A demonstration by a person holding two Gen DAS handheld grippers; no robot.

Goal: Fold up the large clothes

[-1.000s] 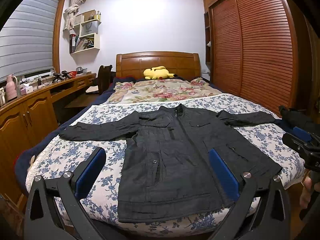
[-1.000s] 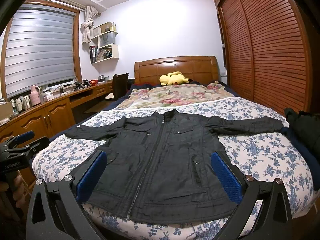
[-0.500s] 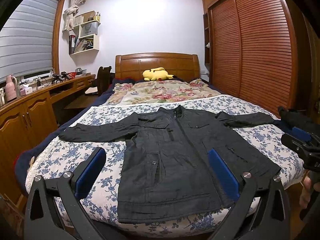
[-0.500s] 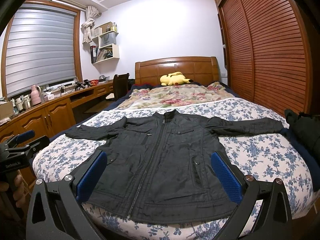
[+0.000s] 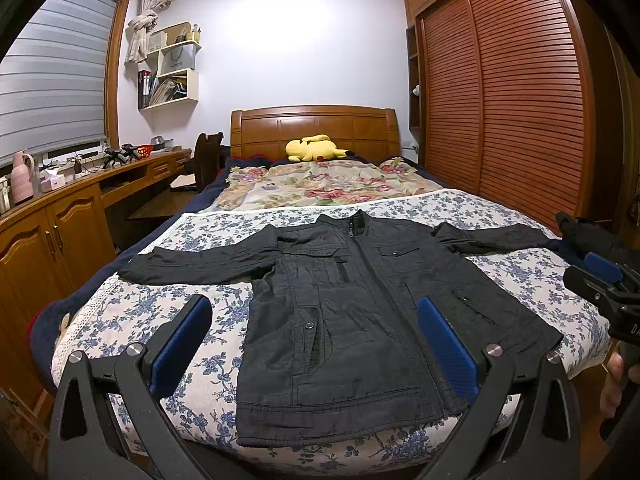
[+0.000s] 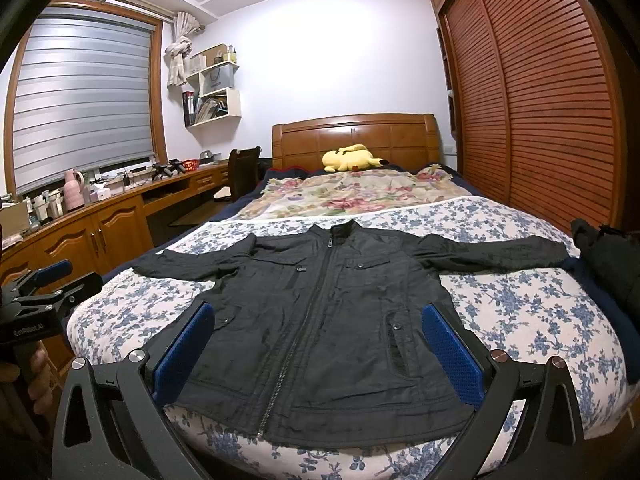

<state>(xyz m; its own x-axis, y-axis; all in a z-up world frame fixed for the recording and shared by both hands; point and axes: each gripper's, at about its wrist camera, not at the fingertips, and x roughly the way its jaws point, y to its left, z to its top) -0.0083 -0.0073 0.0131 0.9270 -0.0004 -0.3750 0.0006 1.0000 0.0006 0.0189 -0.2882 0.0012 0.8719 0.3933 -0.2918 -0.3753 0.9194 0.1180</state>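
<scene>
- Hovering spread and empty, the left gripper [image 5: 314, 344] and right gripper [image 6: 318, 346] have hardly moved in the past second; folding has not begun.
- Just beyond the fingers [image 5: 182, 338], the black jacket [image 5: 360, 304] lies flat on the bed [image 5: 132, 320], sleeves outstretched.
- Far past the fingertips, a yellow plush toy [image 5: 314, 148] rests by the headboard.

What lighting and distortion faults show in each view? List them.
Left wrist view: the wall above the headboard glares white, the wardrobe slats bow from the fisheye, and the corners are black; the jacket is sharp. Right wrist view: the same bright wall, bowed blind and black corners; the jacket is dark, though its zip and seams still read.
</scene>
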